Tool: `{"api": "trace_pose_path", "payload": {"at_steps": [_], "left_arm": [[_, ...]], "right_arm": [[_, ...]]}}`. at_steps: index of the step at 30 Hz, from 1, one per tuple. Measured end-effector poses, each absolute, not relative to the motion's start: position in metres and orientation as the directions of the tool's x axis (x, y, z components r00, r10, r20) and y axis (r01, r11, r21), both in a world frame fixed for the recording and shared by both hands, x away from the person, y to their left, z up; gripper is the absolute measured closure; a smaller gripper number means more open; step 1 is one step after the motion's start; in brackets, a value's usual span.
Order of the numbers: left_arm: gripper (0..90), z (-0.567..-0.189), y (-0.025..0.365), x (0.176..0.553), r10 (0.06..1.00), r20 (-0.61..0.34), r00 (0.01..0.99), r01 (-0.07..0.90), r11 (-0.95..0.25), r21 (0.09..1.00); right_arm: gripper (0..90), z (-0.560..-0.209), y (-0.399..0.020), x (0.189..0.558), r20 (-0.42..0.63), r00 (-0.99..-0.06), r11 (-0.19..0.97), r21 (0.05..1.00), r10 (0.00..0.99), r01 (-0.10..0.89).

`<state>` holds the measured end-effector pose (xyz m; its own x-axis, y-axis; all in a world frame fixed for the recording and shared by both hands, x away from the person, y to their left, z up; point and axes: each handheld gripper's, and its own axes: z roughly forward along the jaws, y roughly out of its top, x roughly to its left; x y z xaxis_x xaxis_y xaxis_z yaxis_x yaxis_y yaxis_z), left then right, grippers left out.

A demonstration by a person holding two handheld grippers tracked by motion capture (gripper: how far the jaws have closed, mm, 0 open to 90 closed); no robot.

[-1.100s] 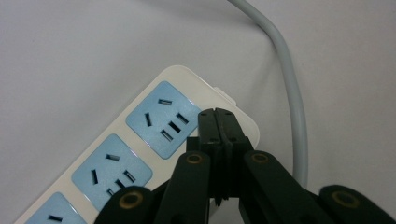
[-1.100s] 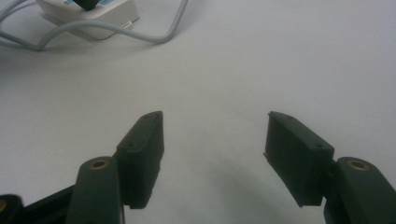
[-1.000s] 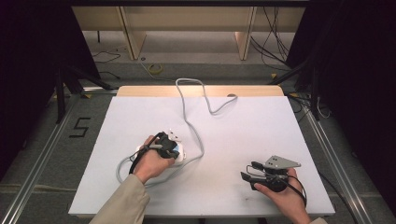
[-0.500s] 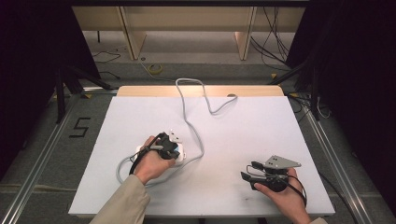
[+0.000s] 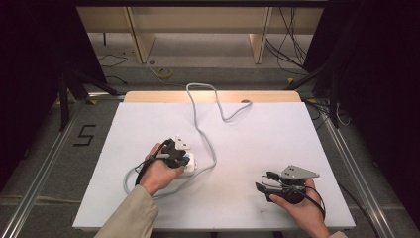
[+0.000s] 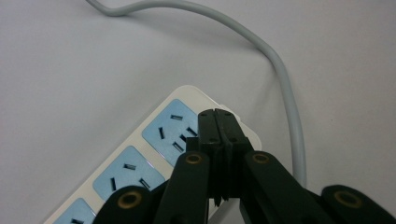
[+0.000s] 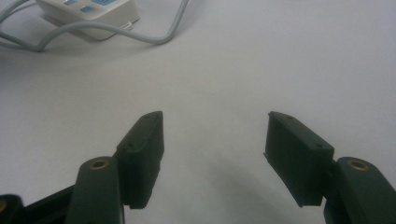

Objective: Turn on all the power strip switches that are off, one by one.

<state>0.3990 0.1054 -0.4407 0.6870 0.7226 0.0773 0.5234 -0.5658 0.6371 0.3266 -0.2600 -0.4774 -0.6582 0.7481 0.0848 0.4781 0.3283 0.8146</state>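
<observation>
Right gripper sits near the bench's near right corner, jaws apart with only bare surface between them; the hand covers its body. Left gripper, left of centre, has its jaws pressed together, empty, tips over the end socket of the white power strip. The hand and gripper hide most of the strip. Its grey cable loops to the far edge and drops out of sight.
</observation>
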Motion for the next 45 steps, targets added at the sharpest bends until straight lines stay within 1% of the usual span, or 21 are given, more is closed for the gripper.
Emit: {"api": "trace_pose_path", "payload": {"at_steps": [3,6,9,13,23,33,40,45], "left_arm": [[89.3,-0.439,0.107,0.398,0.724,0.084,0.684,0.515,-0.562,0.647],[84.6,-0.438,0.109,0.397,0.729,0.087,0.679,0.511,-0.554,0.657],[84.3,-0.436,0.11,0.395,0.728,0.092,0.679,0.5,-0.551,0.668],[81.7,-0.434,0.113,0.393,0.728,0.092,0.679,0.492,-0.544,0.68],[75.1,-0.432,0.121,0.39,0.742,0.064,0.667,0.486,-0.499,0.718],[65.4,-0.43,0.13,0.384,0.757,0.045,0.652,0.471,-0.451,0.758],[55.6,-0.43,0.134,0.381,0.779,0.012,0.627,0.478,-0.397,0.783],[49.3,-0.43,0.135,0.379,0.786,0.006,0.618,0.48,-0.383,0.789]], "right_arm": [[38.1,-0.477,-0.26,0.327,0.084,-0.658,0.327,0.816,0.748,0.476],[38.1,-0.477,-0.26,0.326,0.084,-0.659,0.327,0.817,0.748,0.476],[38.1,-0.477,-0.26,0.327,0.084,-0.659,0.327,0.816,0.747,0.476],[38.1,-0.477,-0.26,0.326,0.084,-0.66,0.327,0.817,0.747,0.475],[38.1,-0.477,-0.26,0.326,0.086,-0.66,0.326,0.817,0.747,0.476],[38.1,-0.477,-0.26,0.327,0.088,-0.659,0.324,0.818,0.747,0.476],[38.1,-0.478,-0.259,0.327,0.089,-0.659,0.325,0.815,0.747,0.479],[38.1,-0.478,-0.26,0.327,0.089,-0.658,0.325,0.815,0.748,0.479]]}}
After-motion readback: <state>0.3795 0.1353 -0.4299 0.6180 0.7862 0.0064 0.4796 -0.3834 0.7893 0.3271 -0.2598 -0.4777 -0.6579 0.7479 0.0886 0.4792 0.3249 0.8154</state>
